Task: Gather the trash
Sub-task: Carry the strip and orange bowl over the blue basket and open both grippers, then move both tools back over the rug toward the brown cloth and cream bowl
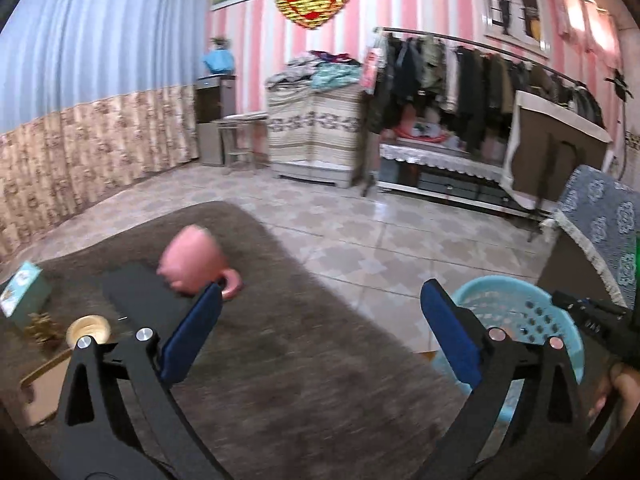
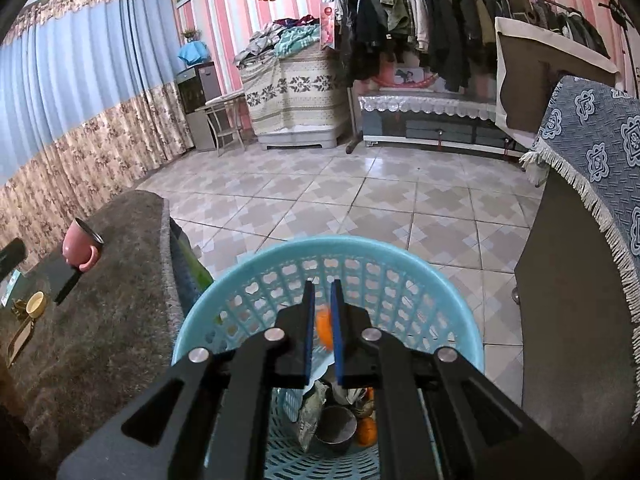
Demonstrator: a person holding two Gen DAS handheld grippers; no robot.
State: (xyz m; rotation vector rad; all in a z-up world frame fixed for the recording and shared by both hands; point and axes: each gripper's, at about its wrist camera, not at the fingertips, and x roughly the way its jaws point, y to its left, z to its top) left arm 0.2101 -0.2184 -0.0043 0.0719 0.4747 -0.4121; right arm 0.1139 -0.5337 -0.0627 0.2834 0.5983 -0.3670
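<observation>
A light blue plastic basket (image 2: 420,280) stands on the floor beside the table. Inside it lie a crumpled wrapper (image 2: 310,412), a small grey cup (image 2: 334,426) and orange peel (image 2: 366,430). My right gripper (image 2: 322,288) hangs over the basket with its jaws nearly closed on a thin orange scrap (image 2: 323,330). My left gripper (image 1: 320,300) is open and empty above the brown table cover (image 1: 280,360). The basket also shows in the left wrist view (image 1: 516,304), with the right gripper's black body (image 1: 592,320) over it.
On the table are a pink mug (image 1: 194,260), a black flat item (image 1: 140,296), a teal box (image 1: 24,292), a small beige cup (image 1: 88,330) and a cardboard piece (image 1: 40,392). A cabinet with a blue patterned cloth (image 2: 592,152) stands right of the basket. Tiled floor (image 2: 340,200) lies beyond.
</observation>
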